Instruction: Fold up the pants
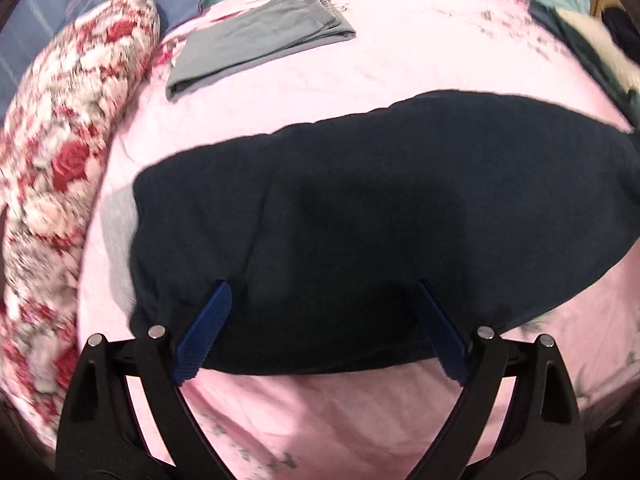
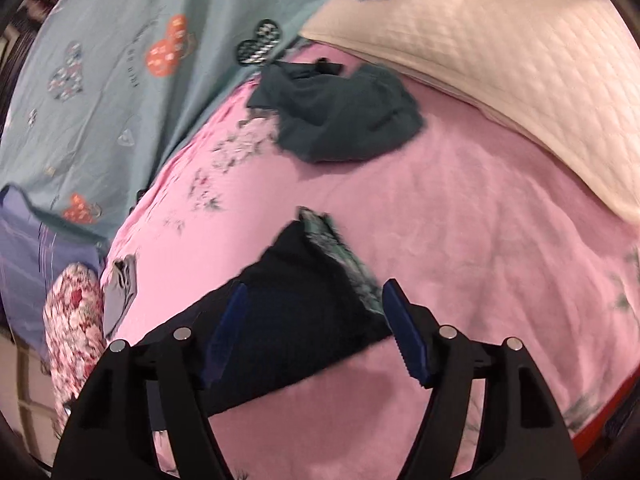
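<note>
Dark navy pants [image 1: 380,208] lie folded in a broad band across the pink bed sheet [image 1: 400,60]. My left gripper [image 1: 322,284] hovers over their near edge, open wide, blue pads [image 1: 208,324] on either side of the cloth without pinching it. In the right wrist view the same pants [image 2: 288,300] show one end with a patterned inner band [image 2: 348,260]. My right gripper [image 2: 316,286] stands open over that end; the left pad is over the fabric and the right pad is just past its edge. A grey strip [image 1: 118,240] shows at the pants' left end.
Folded grey pants [image 1: 256,36] lie at the far left of the sheet. A floral bolster [image 1: 60,160] runs along the left edge. A crumpled dark green garment [image 2: 340,112], a cream quilted blanket [image 2: 500,60] and a teal cover [image 2: 120,60] lie further off.
</note>
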`<state>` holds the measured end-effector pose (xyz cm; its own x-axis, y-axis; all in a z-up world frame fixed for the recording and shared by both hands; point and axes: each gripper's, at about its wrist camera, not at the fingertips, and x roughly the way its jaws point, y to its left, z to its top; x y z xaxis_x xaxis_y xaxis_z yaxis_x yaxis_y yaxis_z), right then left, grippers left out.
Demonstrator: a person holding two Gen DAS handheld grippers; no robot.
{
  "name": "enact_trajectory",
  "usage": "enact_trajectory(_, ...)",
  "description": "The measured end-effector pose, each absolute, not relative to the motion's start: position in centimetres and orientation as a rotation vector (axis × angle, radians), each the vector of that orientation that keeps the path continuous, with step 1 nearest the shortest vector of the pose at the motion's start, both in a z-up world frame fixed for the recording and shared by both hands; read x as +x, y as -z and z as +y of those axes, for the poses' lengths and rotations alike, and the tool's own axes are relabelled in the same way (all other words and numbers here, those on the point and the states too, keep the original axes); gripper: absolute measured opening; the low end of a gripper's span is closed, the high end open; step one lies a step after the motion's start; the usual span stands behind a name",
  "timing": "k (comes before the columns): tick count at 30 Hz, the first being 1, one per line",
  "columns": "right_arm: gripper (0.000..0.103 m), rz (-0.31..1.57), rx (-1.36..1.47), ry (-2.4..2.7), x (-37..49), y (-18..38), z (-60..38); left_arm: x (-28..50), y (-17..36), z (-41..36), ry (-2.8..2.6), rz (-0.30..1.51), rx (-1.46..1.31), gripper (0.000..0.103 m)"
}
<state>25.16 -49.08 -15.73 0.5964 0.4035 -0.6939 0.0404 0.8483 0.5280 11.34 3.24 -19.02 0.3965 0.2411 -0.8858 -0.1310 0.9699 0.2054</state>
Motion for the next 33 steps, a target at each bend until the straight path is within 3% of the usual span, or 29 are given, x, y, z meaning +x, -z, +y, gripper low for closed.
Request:
enact_trajectory(4, 0.057, 0.924, 0.458, -0.371, 29.7, 16.3, -45.3, 11.3, 19.1, 3.9, -0.245, 1.144, 0.082, 0.093)
enact_trajectory(7, 0.054, 1.026, 0.425, -0.376, 33.2, 19.4, -44.5, 11.0, 19.5, 4.4, -0.254, 1.144, 0.043, 0.095)
enact_trajectory(8, 0.048, 1.059, 0.388, -0.312, 34.0, 20.5, -45.1, 10.9, 19.6, 4.4, -0.255, 1.136, 0.038, 0.095)
enact_trajectory(9, 0.020, 1.078, 0.428, -0.286, 34.6, 21.6, -46.7, 10.9, 19.8, 4.4, -0.253, 1.132, 0.040, 0.096)
enact_trajectory(10, 0.000, 1.087, 0.502, -0.264, 34.7, 22.2, -48.3, 10.8, 19.9, 4.4, -0.250, 1.128, 0.045, 0.096)
enact_trajectory(12, 0.000, 1.068, 0.591, -0.230, 34.1, 21.9, -50.3, 10.7, 19.9, 4.5, -0.244, 1.121, 0.041, 0.096)
enact_trajectory(15, 0.021, 1.010, 0.504, -0.132, 31.4, 18.6, -51.1, 10.3, 19.1, 4.9, -0.250, 1.122, 0.036, 0.096)
enact_trajectory(20, 0.021, 1.028, 0.438, -0.308, 28.8, 16.9, -47.2, 9.3, 15.7, 7.2, -0.268, 1.006, -0.005, 0.096)
enact_trajectory(23, 0.022, 1.116, 0.361, -0.289, 28.1, 19.1, -45.2, 9.5, 16.7, 9.8, -0.355, 1.035, -0.035, 0.096)
enact_trajectory(24, 0.019, 1.156, 0.347, -0.235, 27.9, 20.8, -45.8, 9.4, 17.8, 10.8, -0.387, 1.077, -0.040, 0.096)
enact_trajectory(25, 0.009, 1.132, 0.393, -0.235, 27.5, 21.0, -46.7, 9.0, 18.9, 11.8, -0.417, 1.122, -0.047, 0.100)
enact_trajectory(27, 0.008, 1.140, 0.429, -0.162, 26.8, 20.0, -47.7, 7.0, 19.6, 14.1, -0.375, 1.100, -0.213, 0.100)
enact_trajectory(29, 0.021, 1.108, 0.347, -0.107, 26.2, 17.5, -46.0, 5.3, 18.9, 15.6, -0.389, 1.081, -0.320, 0.100)
enact_trajectory(33, 0.024, 1.043, 0.146, -0.411, 24.9, 12.9, -34.1, 2.5, 16.2, 16.8, -0.445, 1.004, -0.279, 0.098)
